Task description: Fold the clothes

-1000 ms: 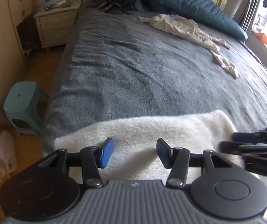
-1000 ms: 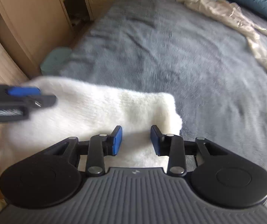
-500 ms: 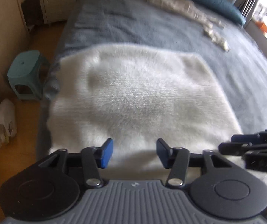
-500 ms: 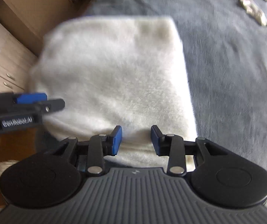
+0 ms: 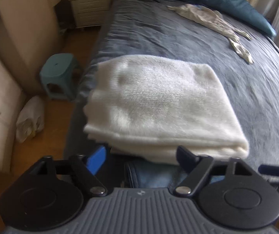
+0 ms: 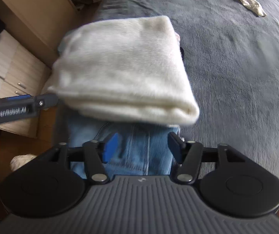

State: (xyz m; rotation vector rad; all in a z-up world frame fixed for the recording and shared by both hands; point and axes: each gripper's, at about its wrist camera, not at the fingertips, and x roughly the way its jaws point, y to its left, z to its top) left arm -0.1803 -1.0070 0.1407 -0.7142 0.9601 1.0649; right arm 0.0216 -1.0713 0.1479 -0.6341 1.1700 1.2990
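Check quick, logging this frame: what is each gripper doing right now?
Left gripper: open, holding nothing, just short of the folded white garment.
Right gripper: open, empty, over the jeans.

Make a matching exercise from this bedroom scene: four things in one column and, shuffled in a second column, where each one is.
Things:
1. white fleece
2. beige garment
3. teal stool
4. jeans

Places:
A. spread out at the far end of the bed
B. on the floor beside the bed
C. under the folded pile, near edge
D. folded on top, at the bed's near corner

Pairs: 1-D, 2-A, 3-B, 4-C
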